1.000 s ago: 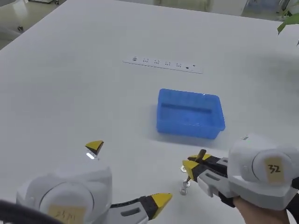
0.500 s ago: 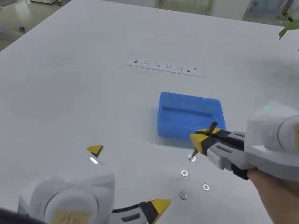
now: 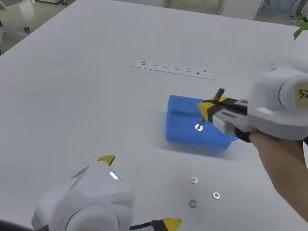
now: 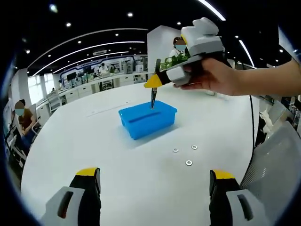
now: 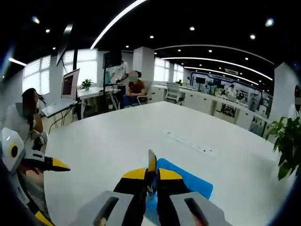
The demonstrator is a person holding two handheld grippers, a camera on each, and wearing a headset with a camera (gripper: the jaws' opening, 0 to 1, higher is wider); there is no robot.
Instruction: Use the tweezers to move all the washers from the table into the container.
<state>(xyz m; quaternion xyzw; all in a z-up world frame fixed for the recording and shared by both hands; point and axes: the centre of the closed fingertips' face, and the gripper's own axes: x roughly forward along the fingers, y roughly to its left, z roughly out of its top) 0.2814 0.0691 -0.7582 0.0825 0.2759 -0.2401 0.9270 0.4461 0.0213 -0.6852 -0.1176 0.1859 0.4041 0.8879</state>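
Observation:
My right gripper [image 3: 208, 109] is shut on dark tweezers [image 3: 211, 108] that point down over the blue container [image 3: 179, 136]. A small washer [image 3: 199, 127] sits at the tweezers' tips, above the container's inside. Three more washers lie on the white table in front of the container: one [image 3: 194, 180], another [image 3: 216, 195] and a third [image 3: 193, 203]. My left gripper [image 3: 138, 191] stands open low at the front left, holding nothing. In the left gripper view the tweezers [image 4: 153, 96] hang over the container [image 4: 146, 120]. In the right gripper view the jaws pinch the tweezers [image 5: 152, 165].
A white power strip [image 3: 173, 70] lies flat beyond the container. The table [image 3: 72, 96] is wide and white around the work. A green plant [image 5: 287, 136] stands past the table's right side. People sit at desks far behind.
My right gripper rose from the table by the loose washers and moved back over the blue container, carrying the tweezers and one washer. The left gripper stayed low and open.

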